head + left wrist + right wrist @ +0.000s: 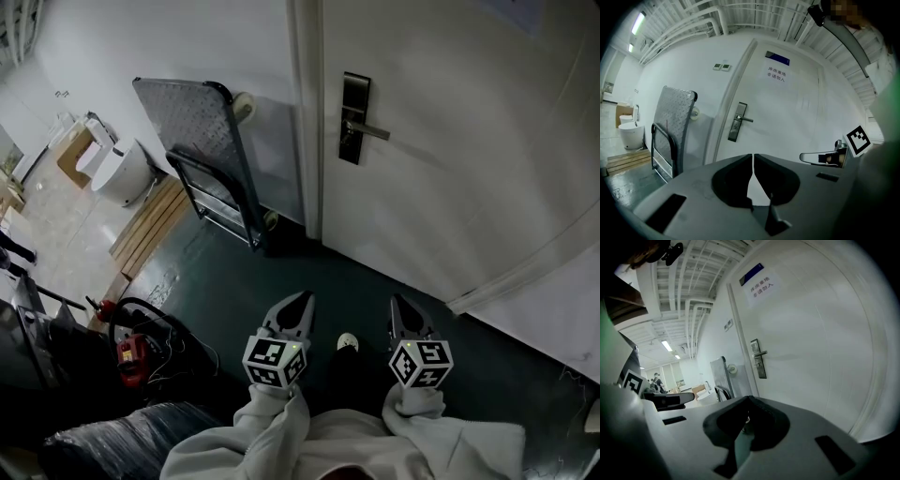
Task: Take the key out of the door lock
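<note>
You're facing the big white door [450,141], which fills the far right of the head view, closed, with a small printed sign [776,75] high on its face. Under you the dark green floor [281,272] runs right up to the door's foot. To the left of the door frame, a folded platform trolley [192,131] leans upright against the white wall, its deck facing out and its wheels towards the wall. Further left, a stack of wooden planks [150,223] lies on the floor, and a white toilet [124,172] stands just beyond them.

Now your tools. Your left gripper [298,302] is held low and near, pointing at the door. Its jaws are pinched together at the tips with nothing between them. Your right gripper [401,305] sits just beside it on the right, level with it and well short of the door. Its jaws also meet at the tips. A tiny pale speck shows in the gap behind them, and you can't tell what it is.

And the target: the dark lock plate [353,117] is on the door's left edge, far from both grippers, with its lever handle [370,131] pointing right. The key is too small to make out at the lock from here.
</note>
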Demonstrator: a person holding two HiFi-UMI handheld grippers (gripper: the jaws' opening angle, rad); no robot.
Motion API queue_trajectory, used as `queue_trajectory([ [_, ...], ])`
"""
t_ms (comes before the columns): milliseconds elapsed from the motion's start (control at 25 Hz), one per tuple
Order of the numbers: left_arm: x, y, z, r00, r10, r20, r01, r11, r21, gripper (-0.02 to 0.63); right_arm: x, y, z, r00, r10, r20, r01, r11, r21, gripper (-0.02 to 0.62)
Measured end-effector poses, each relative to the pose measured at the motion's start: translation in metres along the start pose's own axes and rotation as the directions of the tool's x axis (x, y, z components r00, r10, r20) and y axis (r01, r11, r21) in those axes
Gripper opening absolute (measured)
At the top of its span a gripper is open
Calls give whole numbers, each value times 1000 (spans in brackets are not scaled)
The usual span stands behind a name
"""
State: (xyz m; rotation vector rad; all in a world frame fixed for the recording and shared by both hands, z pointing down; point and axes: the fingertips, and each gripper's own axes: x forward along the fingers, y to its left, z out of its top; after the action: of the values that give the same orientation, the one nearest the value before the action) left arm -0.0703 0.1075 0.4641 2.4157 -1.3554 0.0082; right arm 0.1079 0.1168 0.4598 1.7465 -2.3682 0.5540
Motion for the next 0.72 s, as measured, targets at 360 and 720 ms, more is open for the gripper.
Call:
queue_trajectory([
  [360,72,7,16,1000,30,3,-30,1000,-4,23,60,-43,29,999,48,-13,-48,999,-6,52],
  [720,119,11,20,998,61,-3,-62,998,-8,23,97,-72,40,995,93,-33,-93,996,-2,52],
])
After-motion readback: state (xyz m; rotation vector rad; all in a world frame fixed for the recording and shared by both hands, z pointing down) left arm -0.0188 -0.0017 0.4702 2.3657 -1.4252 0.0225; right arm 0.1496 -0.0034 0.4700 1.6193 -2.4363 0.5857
